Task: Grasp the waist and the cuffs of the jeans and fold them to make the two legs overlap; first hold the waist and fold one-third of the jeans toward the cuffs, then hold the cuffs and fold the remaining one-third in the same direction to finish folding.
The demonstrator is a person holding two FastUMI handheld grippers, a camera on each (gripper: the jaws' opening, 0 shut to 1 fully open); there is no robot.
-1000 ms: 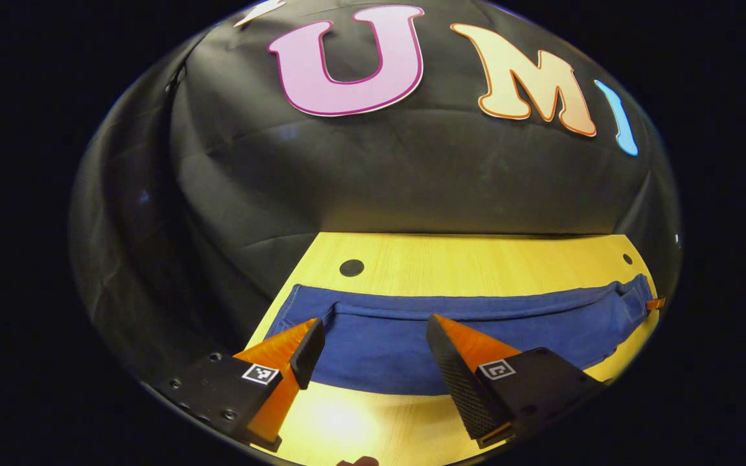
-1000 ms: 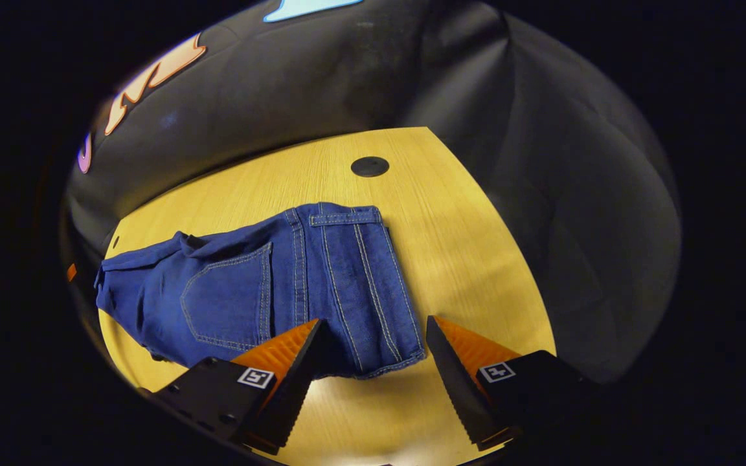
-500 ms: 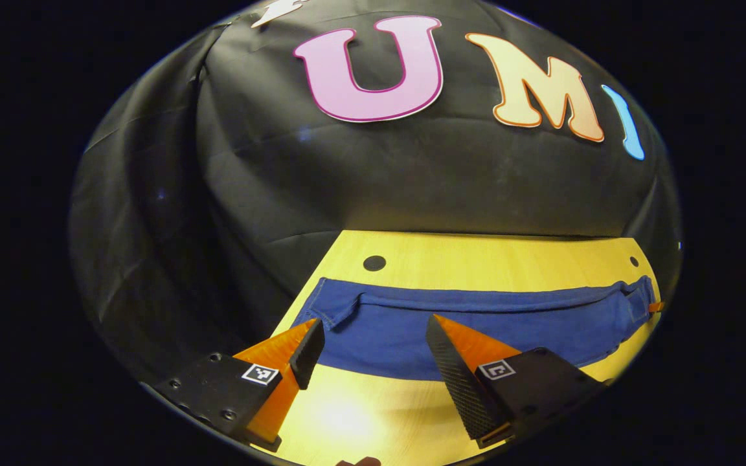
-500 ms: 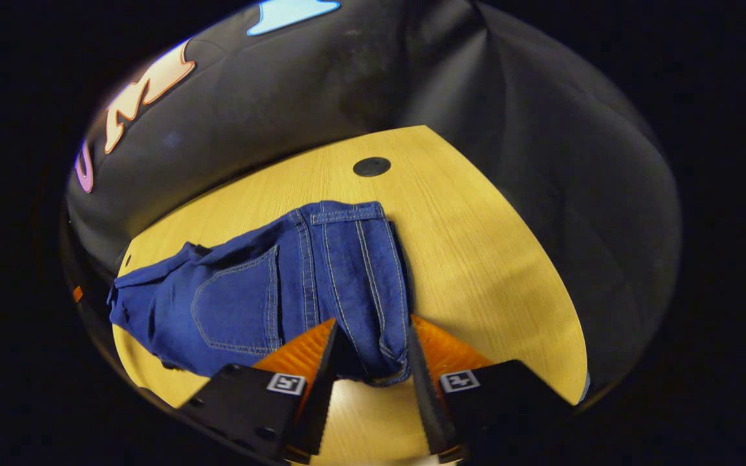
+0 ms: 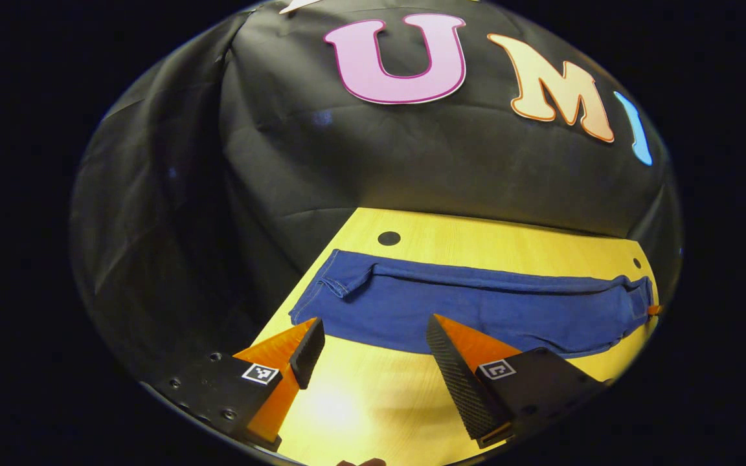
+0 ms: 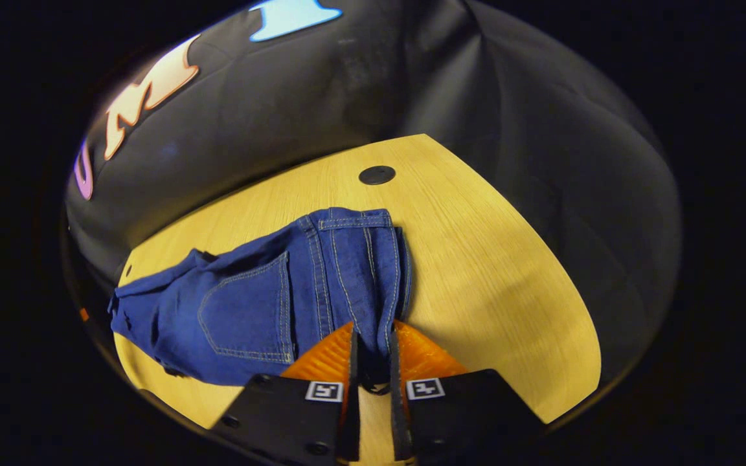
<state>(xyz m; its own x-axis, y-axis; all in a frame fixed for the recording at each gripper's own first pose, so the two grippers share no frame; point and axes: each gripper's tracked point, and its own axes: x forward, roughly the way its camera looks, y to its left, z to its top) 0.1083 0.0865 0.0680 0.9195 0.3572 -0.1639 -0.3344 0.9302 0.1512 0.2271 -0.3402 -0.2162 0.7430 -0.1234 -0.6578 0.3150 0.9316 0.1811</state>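
A pair of blue jeans [image 6: 263, 298] lies stretched across a yellow wooden table [image 6: 489, 272] as the right gripper [image 6: 373, 362] pinches the near corner of the waist end, both fingers pressed against a bunched fold of denim beside the back pocket [image 6: 247, 310]. In the left gripper view, the left gripper [image 5: 373, 353] hangs with its fingers spread wide and nothing between them, just short of the near edge of the jeans [image 5: 476, 307], which run from the cuffs [image 5: 340, 278] at the left to the waist at the far right.

The legs appear to overlap already, so the step in hand looks to be securing both ends before a fold (which fold exactly is a judgement, not something the frames settle). To do it well, the right gripper should hold every layer at the waist, not just the top one, and the left gripper should come forward over the hem and close on both leg ends together. Lifting the two ends evenly and low would keep the seams aligned; an uneven pull risks skewing the legs apart. A dark round hole [image 6: 377, 175] in the table sits beyond the waistband, well apart from the gripped corner.
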